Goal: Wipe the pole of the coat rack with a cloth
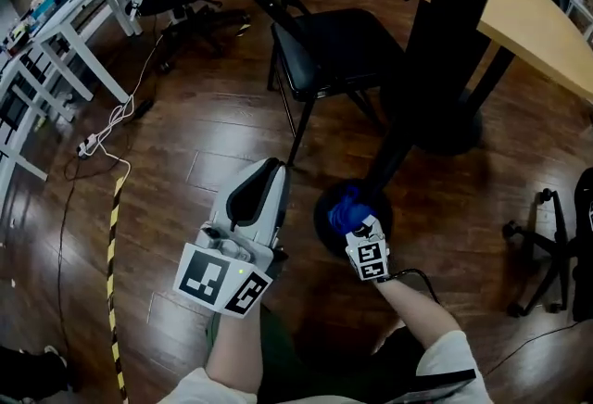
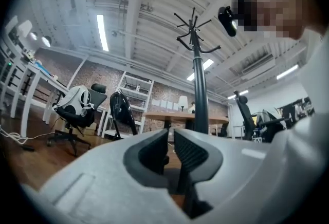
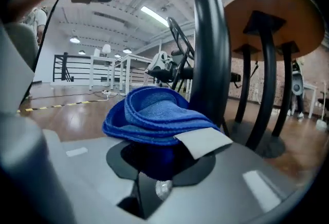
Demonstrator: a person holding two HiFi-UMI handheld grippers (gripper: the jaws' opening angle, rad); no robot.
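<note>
Right gripper (image 3: 154,164) clamped on blue cloth (image 3: 154,115). Cloth bunched right against pole (image 3: 208,38), centre of right gripper view. In head view, cloth sits low on pole, just above round base (image 1: 324,226), lower centre of frame. Left gripper (image 2: 170,152) jaws almost together, nothing between them; held left of base, clear of pole.

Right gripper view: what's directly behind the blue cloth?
The coat rack's black pole rises just behind the blue cloth, which the right gripper holds clamped. The cloth covers the jaw tips and the pole's foot, so contact between cloth and pole cannot be judged.
</note>
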